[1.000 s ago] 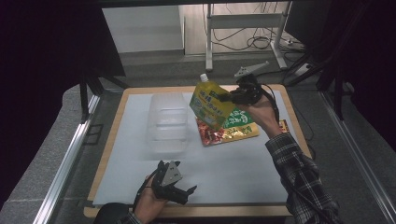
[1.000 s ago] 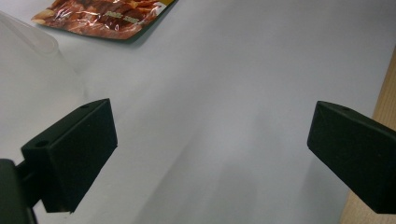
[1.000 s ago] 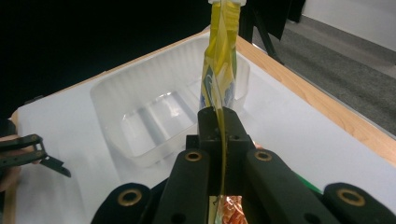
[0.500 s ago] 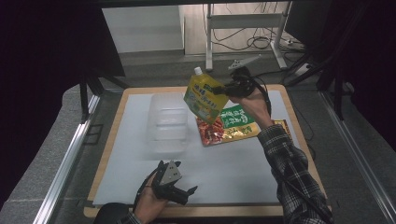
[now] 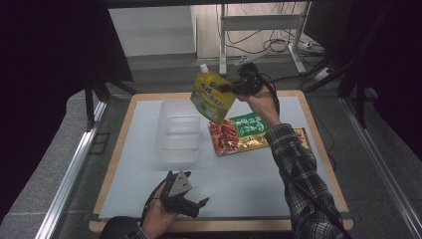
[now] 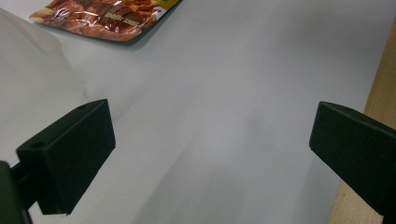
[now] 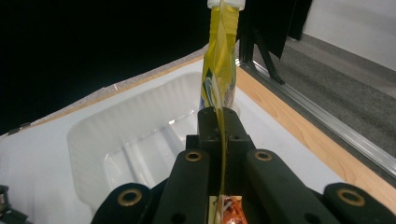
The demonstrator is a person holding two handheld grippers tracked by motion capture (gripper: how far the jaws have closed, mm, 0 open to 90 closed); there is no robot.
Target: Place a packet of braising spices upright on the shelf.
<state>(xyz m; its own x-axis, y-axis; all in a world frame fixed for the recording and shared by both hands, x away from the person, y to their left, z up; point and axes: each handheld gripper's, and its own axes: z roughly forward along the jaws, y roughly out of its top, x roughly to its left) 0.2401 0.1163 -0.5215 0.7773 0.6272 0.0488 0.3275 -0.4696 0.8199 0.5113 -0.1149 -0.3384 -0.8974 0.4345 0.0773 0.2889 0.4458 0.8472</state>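
Right hand-held gripper (image 5: 226, 89) has its jaws clamped flat on the edge of a yellow spout pouch (image 5: 211, 97), which hangs in the air above the far right corner of the clear tub (image 5: 178, 133); the right gripper view looks along the pouch (image 7: 219, 60) edge-on, white cap uppermost, with the tub (image 7: 135, 135) below and beyond it. Judged state: pick-up is done, carry is under way, drop into the tub not yet made. Tub interior looks bare, as far as its clear walls allow a reading. Two flat packets remain on the desk (image 5: 249, 179) right of the tub, a red snack bag (image 5: 226, 139) and a green-labelled packet (image 5: 249, 125) partly overlapping it; if the job is to fill the tub, these are left. Left hand-held gripper (image 5: 191, 205) rests near the front desk edge, jaws spread wide with nothing between them; its own view shows bare mat and a corner of the snack bag (image 6: 107, 18). Roughly a third along at best.
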